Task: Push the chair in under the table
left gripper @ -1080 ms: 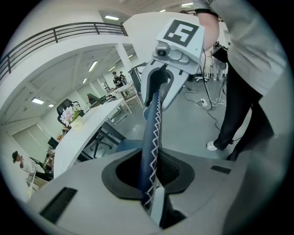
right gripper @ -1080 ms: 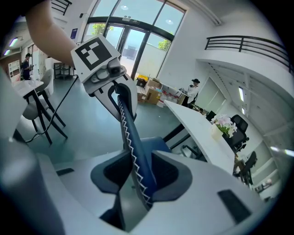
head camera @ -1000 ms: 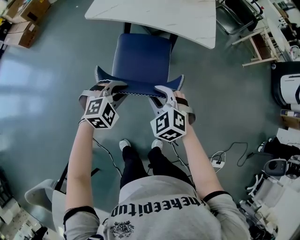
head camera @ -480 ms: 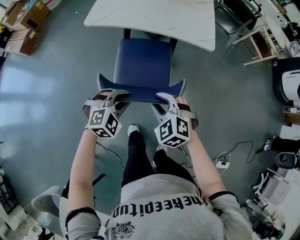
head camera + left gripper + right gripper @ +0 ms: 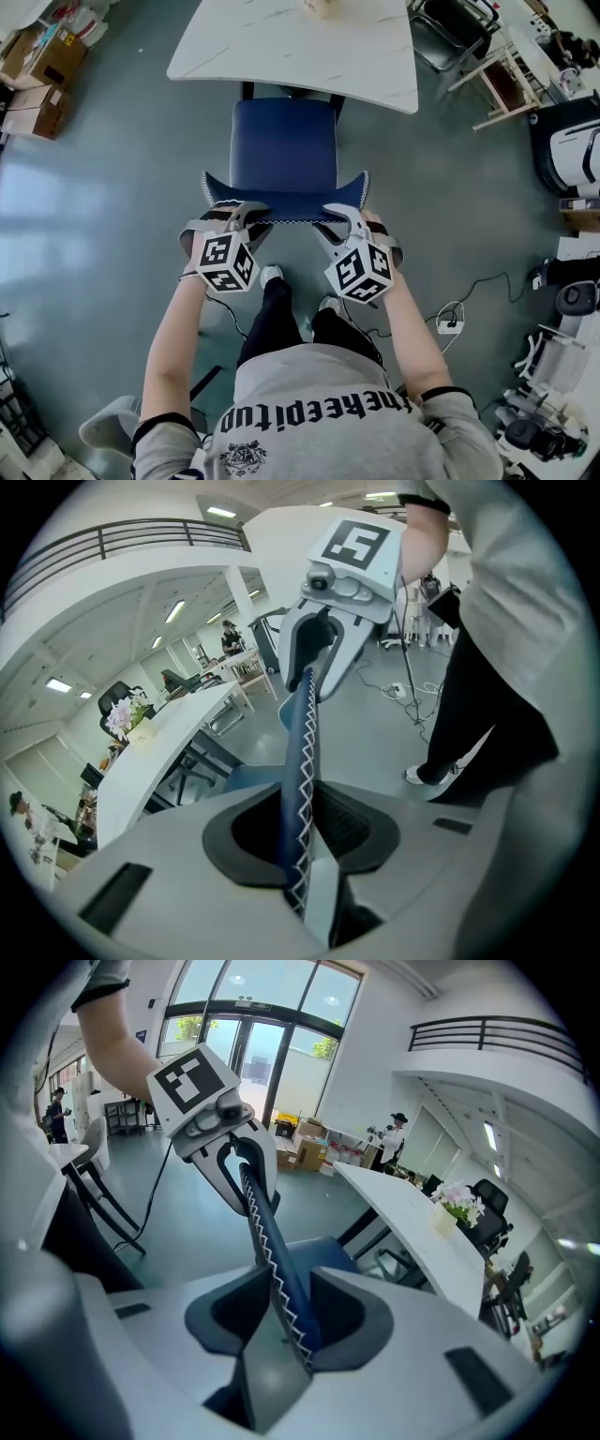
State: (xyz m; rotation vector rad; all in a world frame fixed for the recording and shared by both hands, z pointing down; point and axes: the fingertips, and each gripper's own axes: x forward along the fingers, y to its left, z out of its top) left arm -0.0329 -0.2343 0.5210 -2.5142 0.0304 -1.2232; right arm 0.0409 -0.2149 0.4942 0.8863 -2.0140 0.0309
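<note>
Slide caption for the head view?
Left claw and right claw, jaws just opening, straddle the blue chair's backrest; its seat front is at the white table.

The head view looks steeply down from above the person onto the left gripper [image 5: 246,208] and right gripper [image 5: 342,211], with the chair [image 5: 284,141] just ahead of them and the table [image 5: 291,42] beyond. Each gripper view sits close behind its own jaws and looks along the chair's stitched top edge toward the other gripper. All three views share that edge and the table.

Blue chair [image 5: 284,145] upright, seat front at white table [image 5: 281,47] edge
</note>
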